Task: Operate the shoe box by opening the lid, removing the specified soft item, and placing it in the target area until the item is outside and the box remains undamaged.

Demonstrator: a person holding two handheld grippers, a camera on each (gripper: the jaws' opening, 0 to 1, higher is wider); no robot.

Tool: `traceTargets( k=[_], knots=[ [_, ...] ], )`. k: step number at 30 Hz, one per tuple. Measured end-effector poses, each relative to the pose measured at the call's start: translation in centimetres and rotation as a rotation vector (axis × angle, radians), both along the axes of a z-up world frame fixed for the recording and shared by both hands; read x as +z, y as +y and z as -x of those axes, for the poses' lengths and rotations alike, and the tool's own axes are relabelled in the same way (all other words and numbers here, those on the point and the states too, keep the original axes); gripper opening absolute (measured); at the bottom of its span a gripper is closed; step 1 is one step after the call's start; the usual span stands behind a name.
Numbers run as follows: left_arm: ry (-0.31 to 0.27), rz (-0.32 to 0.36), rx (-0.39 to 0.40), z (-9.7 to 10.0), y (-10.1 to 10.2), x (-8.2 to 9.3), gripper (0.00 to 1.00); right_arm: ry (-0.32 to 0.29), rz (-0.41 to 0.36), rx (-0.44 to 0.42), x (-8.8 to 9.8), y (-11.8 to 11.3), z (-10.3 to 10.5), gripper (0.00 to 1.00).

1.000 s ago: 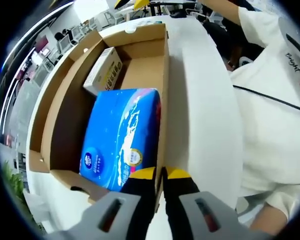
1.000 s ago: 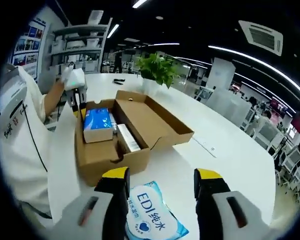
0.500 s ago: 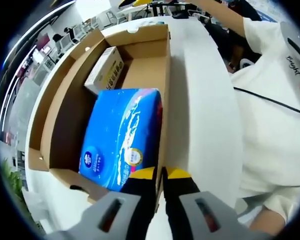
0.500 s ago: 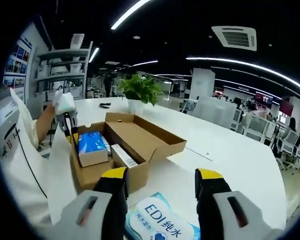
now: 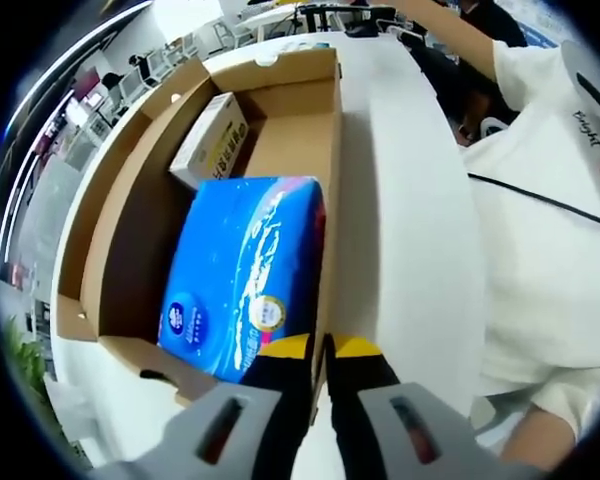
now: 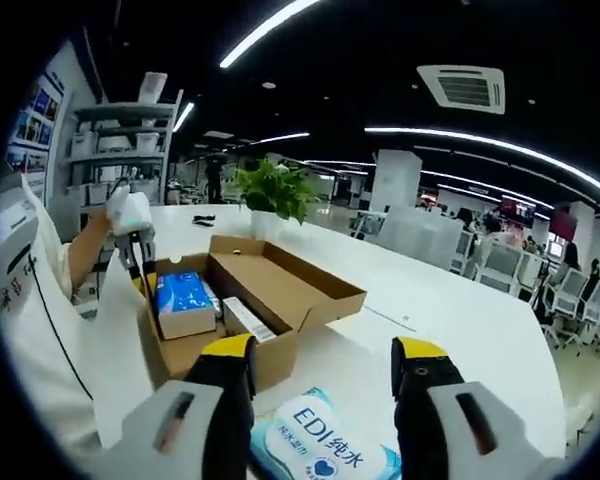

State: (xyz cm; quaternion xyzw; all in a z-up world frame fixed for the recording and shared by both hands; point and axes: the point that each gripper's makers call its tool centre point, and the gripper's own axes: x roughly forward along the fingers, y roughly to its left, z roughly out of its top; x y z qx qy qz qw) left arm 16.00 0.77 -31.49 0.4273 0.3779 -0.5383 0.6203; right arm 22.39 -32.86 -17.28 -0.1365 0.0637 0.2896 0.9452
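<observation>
1. We see the white table (image 6: 460,320) carrying everything.
2. The box (image 5: 130,220) sits open on it, lid (image 6: 280,282) folded out flat.
3. A blue pack (image 5: 242,275) lies inside, a small carton (image 5: 208,140) at its 12 o'clock.
4. A wipes pack (image 6: 325,445) lies on the table outside the box, between our right gripper's (image 6: 325,365) spread jaws.
5. Our left gripper (image 5: 320,352) pinches the box's wall at 6 o'clock.

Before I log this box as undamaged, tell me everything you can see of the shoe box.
The shoe box is plain brown corrugated cardboard, open, its hinged lid folded flat onto the white table. No tears or crushing show. Inside lie a blue tissue pack and a small white carton. The left gripper is shut on the box's side wall.
</observation>
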Motion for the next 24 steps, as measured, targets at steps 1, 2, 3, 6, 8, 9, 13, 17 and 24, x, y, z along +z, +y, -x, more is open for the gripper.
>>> traceTargets(
  k=[1,2,3,6,8,9,13,17,24],
  knots=[
    [-0.001,0.003,-0.002,0.0,0.0,0.0,0.05,0.017,-0.005,-0.006,-0.2,0.0,0.2,0.52],
    [0.000,0.004,-0.001,0.0,0.0,0.0,0.05,0.031,-0.021,-0.018,-0.3,0.0,0.2,0.53],
    [0.000,0.004,0.002,0.0,0.0,0.0,0.05,0.039,-0.036,-0.015,-0.2,0.1,0.3,0.53],
    [0.000,-0.001,0.003,0.0,0.0,0.0,0.05,0.003,-0.057,-0.015,0.4,0.6,0.6,0.51],
    [0.001,0.000,0.000,0.0,0.0,0.0,0.05,-0.005,-0.066,-0.022,0.4,0.9,0.9,0.51],
    [0.004,0.000,-0.004,0.0,0.0,0.0,0.05,-0.002,-0.094,-0.085,0.4,0.4,0.6,0.50],
    [-0.005,-0.003,-0.016,0.1,0.0,0.0,0.05,-0.075,-0.124,-0.061,1.2,2.6,0.6,0.49],
    [-0.011,0.010,-0.016,0.0,0.0,0.1,0.05,-0.066,-0.105,-0.061,1.2,3.5,0.5,0.50],
    [-0.006,-0.002,0.006,0.0,-0.1,0.0,0.05,-0.075,-0.103,-0.062,1.0,3.9,0.7,0.29]
  ],
)
